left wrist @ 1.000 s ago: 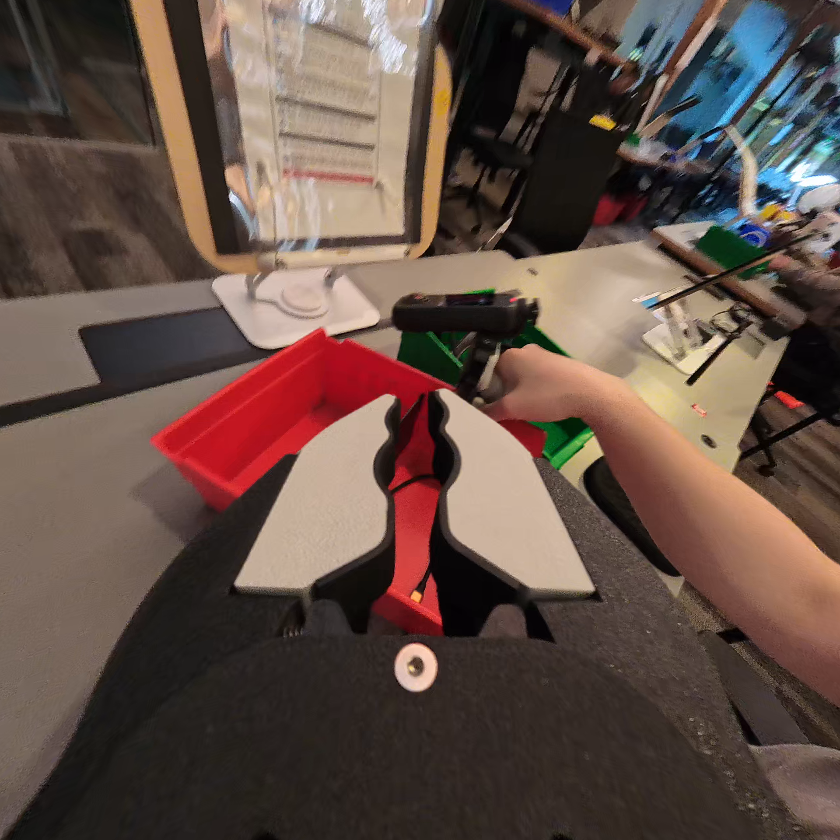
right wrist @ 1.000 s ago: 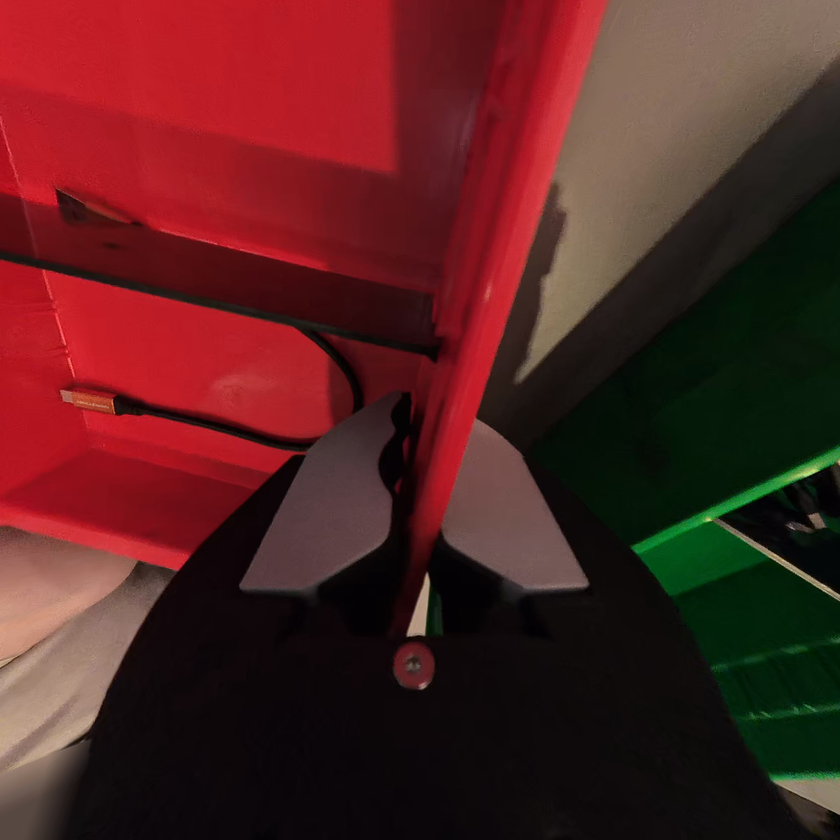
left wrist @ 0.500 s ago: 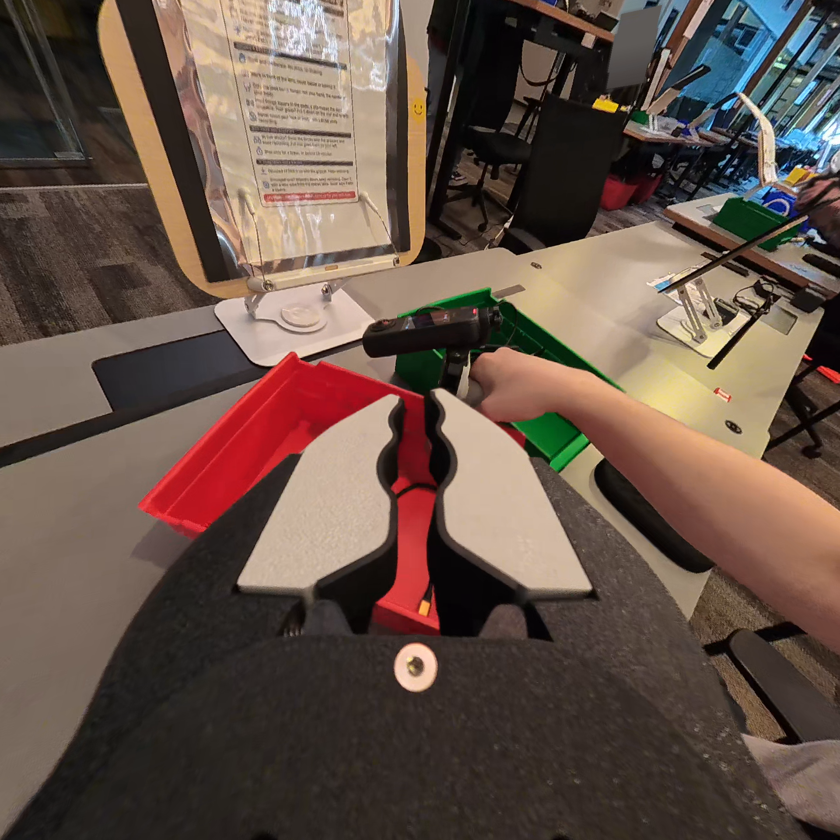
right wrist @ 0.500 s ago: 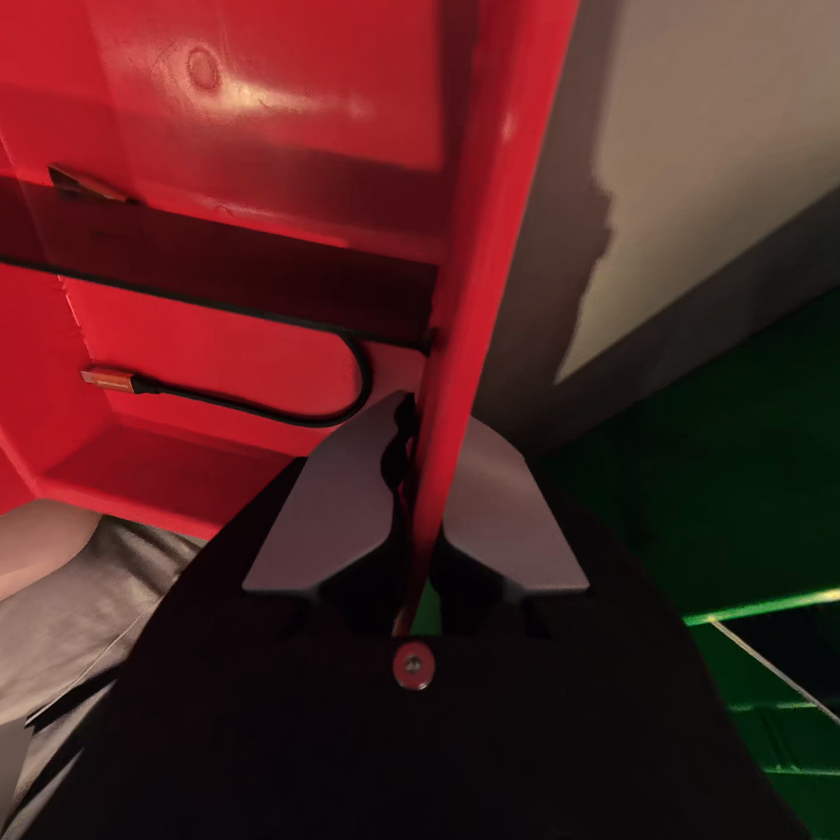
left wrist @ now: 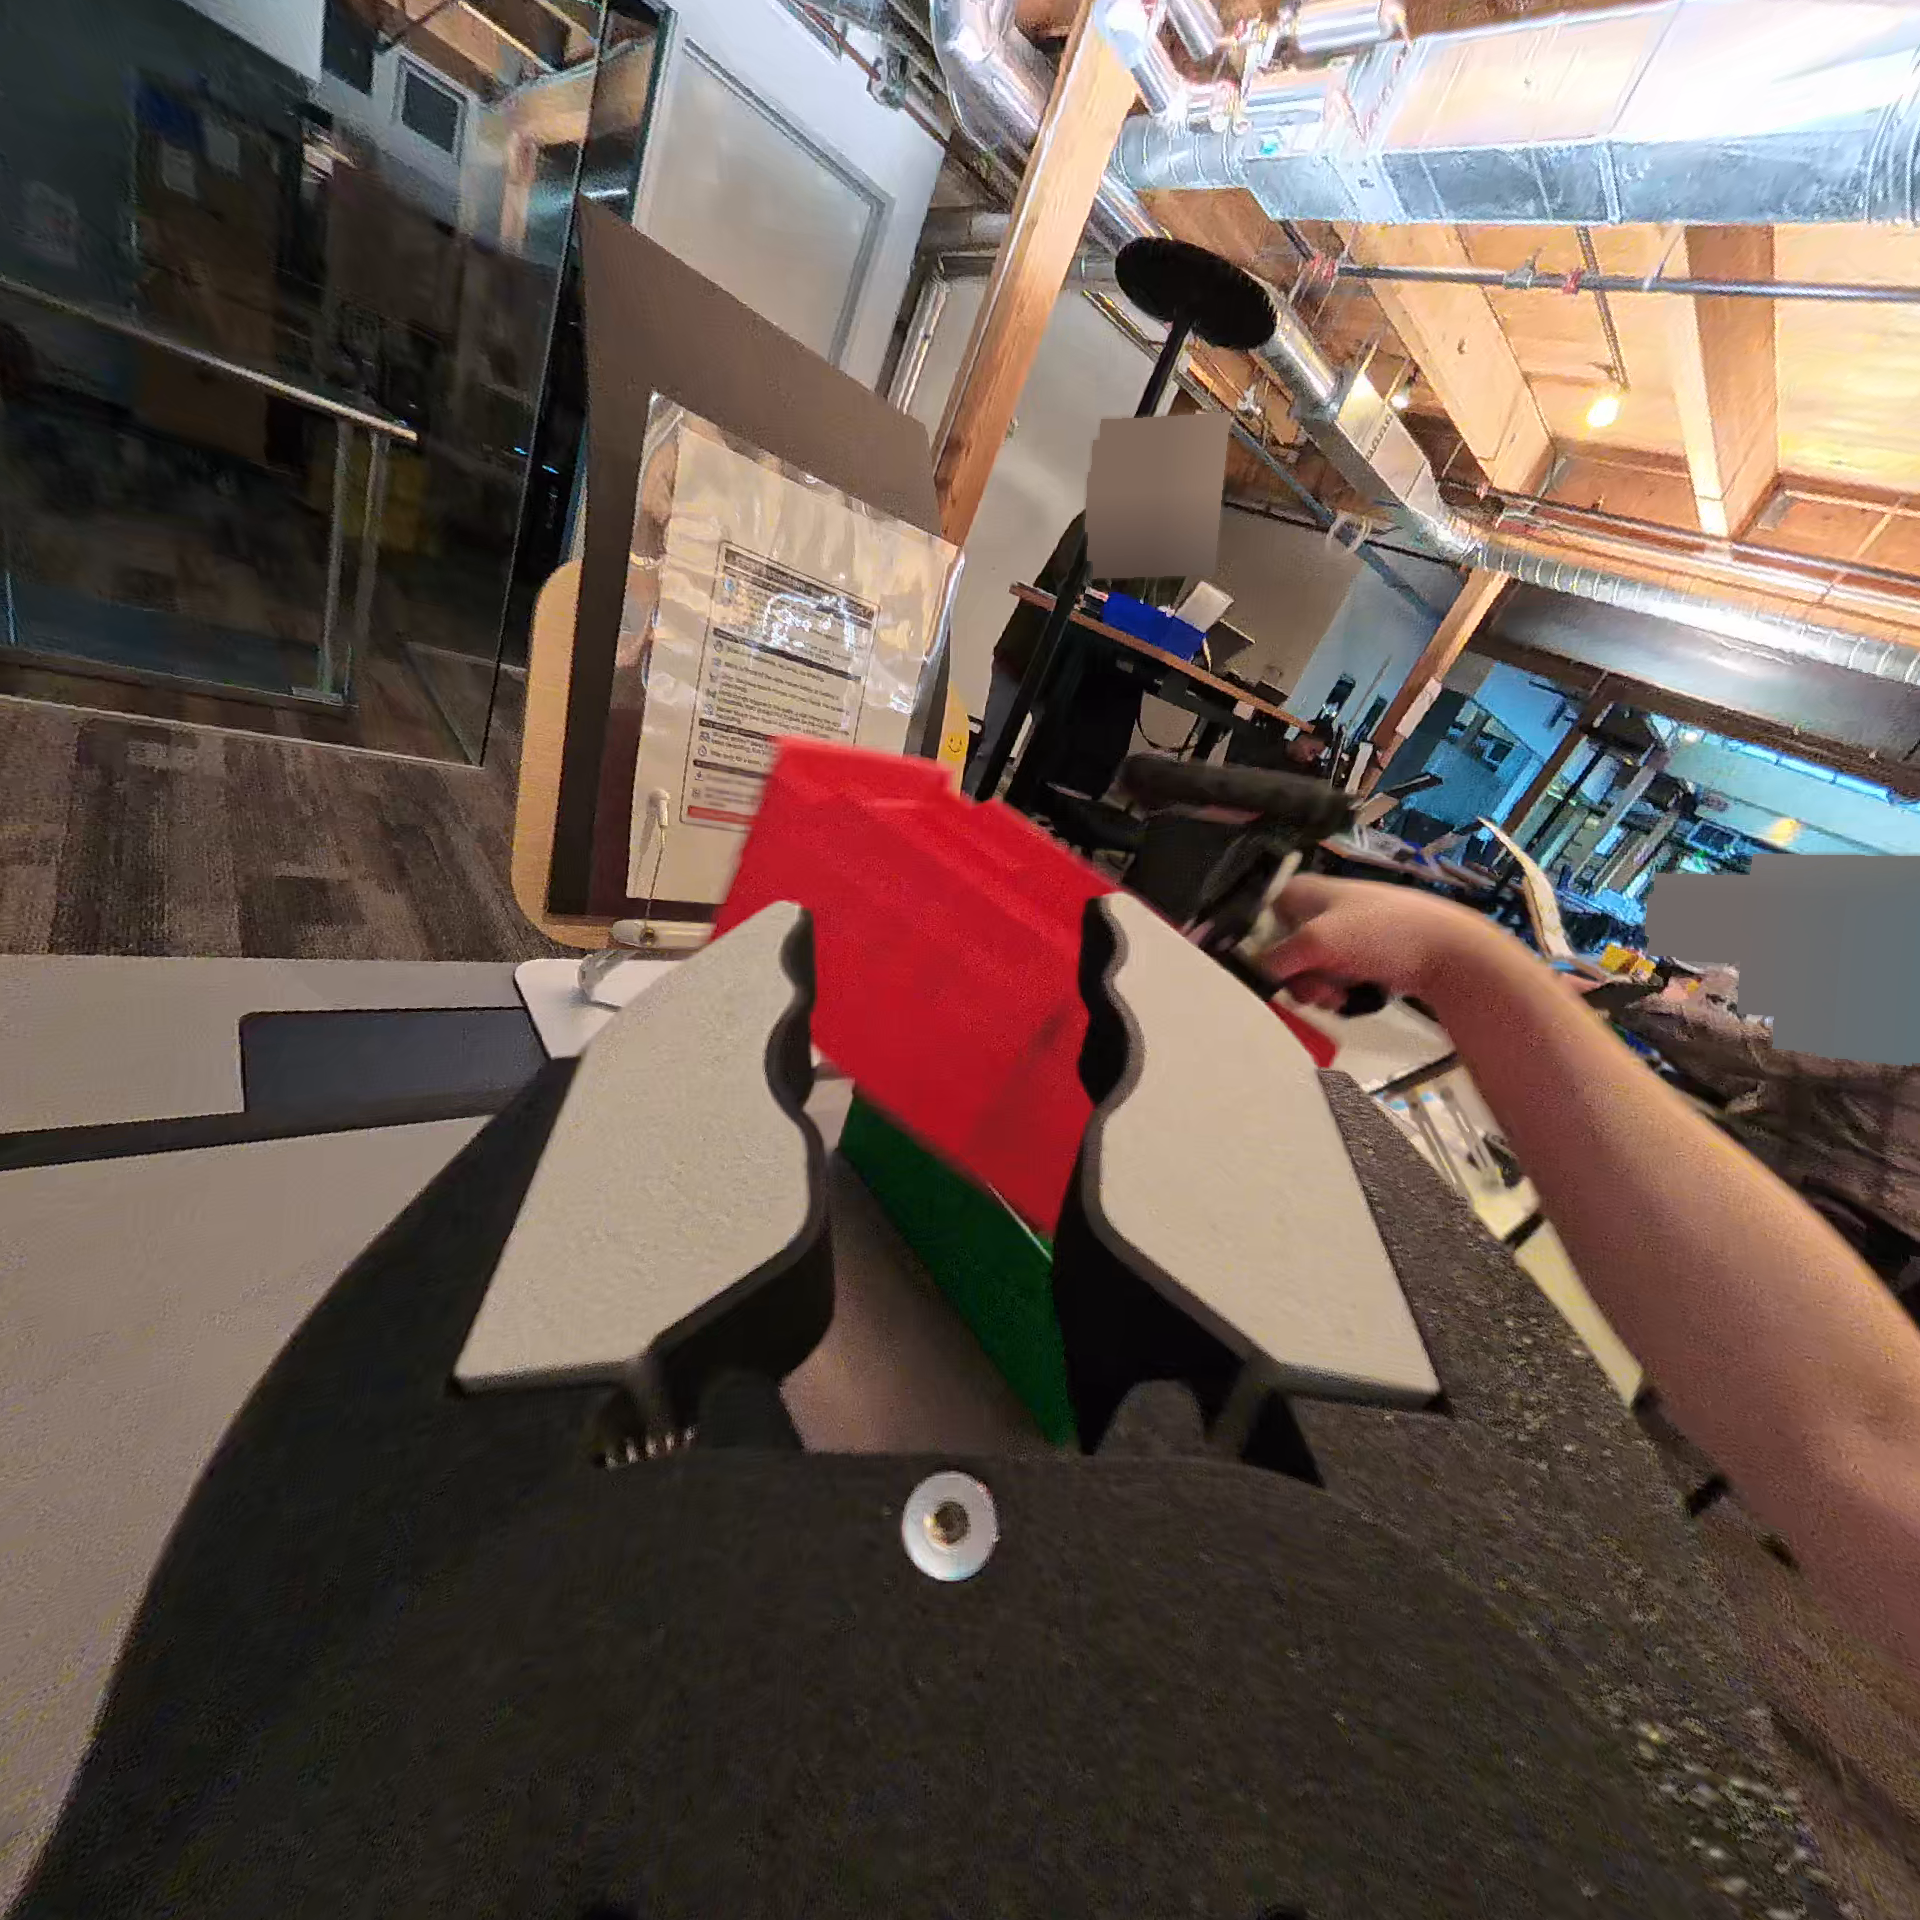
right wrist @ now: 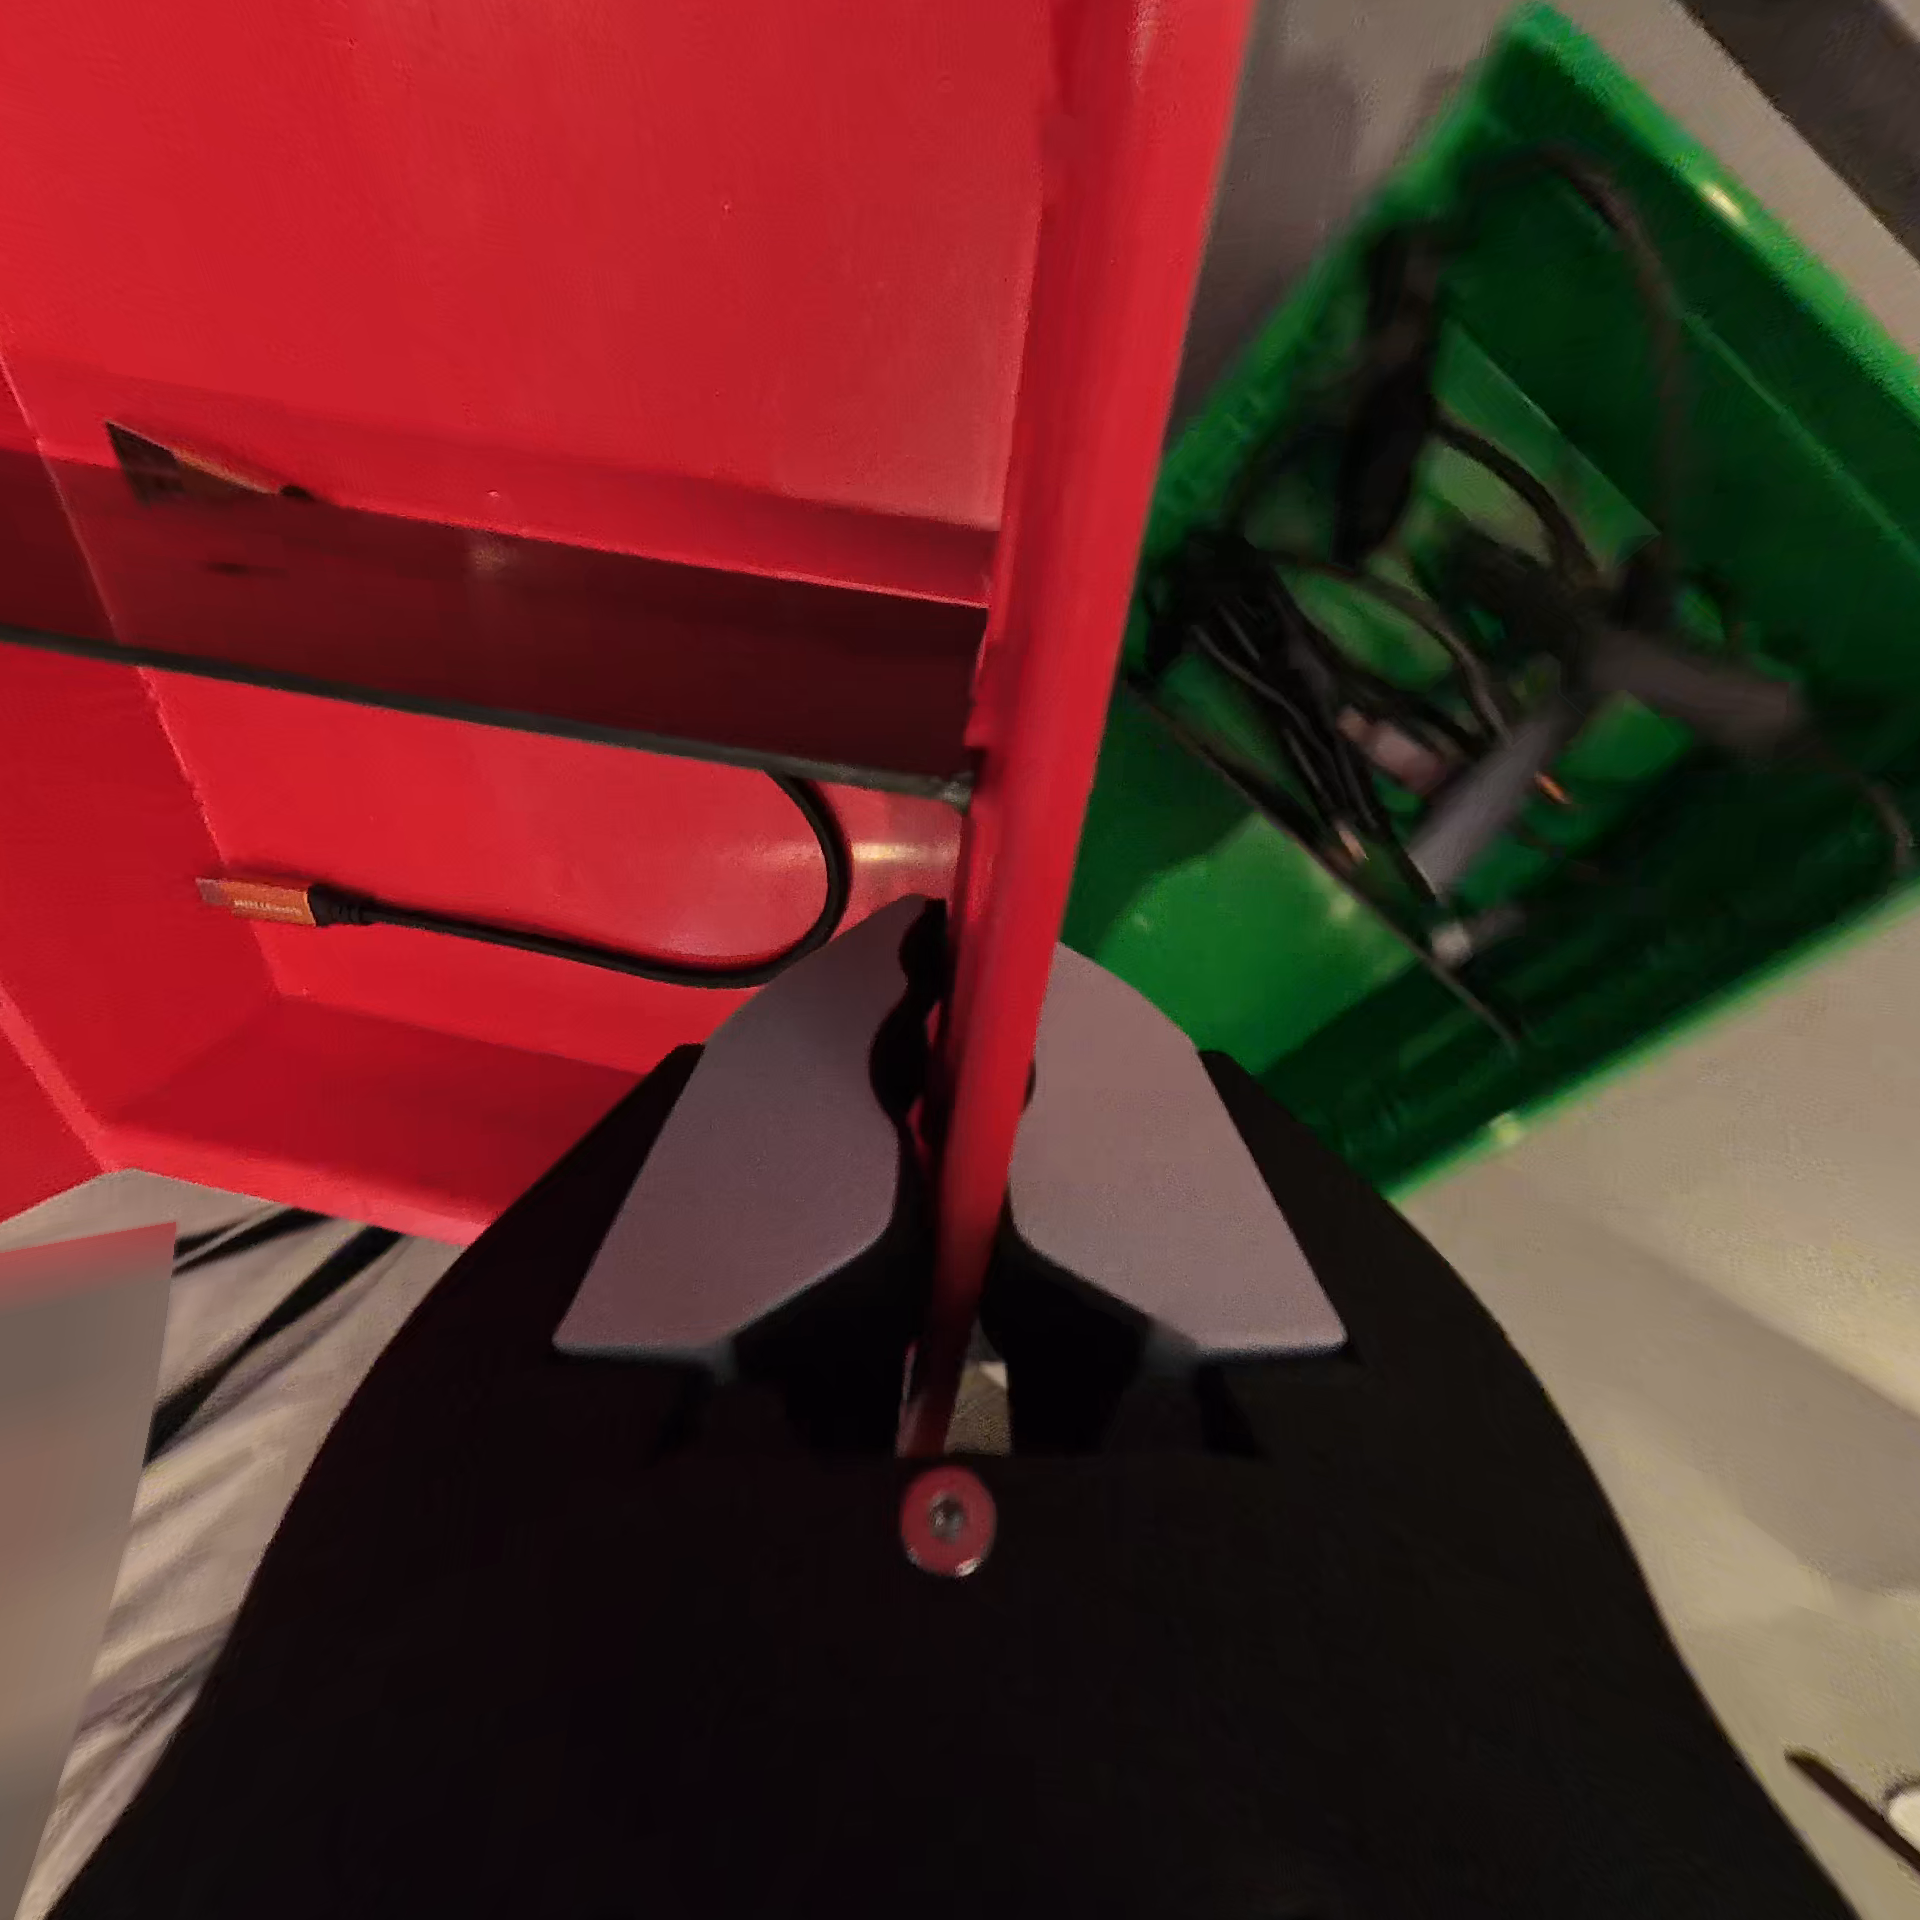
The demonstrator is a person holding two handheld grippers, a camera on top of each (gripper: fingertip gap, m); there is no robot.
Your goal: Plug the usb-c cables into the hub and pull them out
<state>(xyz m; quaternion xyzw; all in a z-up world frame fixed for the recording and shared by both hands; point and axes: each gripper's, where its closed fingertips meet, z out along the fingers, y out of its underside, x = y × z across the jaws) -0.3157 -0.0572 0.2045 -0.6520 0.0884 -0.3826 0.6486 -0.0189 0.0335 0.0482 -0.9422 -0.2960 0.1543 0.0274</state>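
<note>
Fingers of our right gripper (right wrist: 961,1023) clamp the red bin (right wrist: 582,312) wall above the green bin (right wrist: 1299,966); our left gripper (left wrist: 945,1023) gapes, holding nothing.

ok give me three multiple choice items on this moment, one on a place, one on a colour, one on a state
1. Where does the black cable lie?
A. inside the red bin
B. inside the green bin
C. on the bare table

2. What colour is the bin beside the red bin?
A. blue
B. green
C. yellow

3. How is the right claw?
A. wide open and empty
B. shut on the red bin's wall
C. shut on the cable's plug

Answers:
1. A, the cable curves along the red bin's inner face, its orange plug at the left end.
2. B, the bin to the right of the red wall is green in the right wrist view.
3. B, the red bin's wall runs between the two fingers, which press on it from both sides.
</note>
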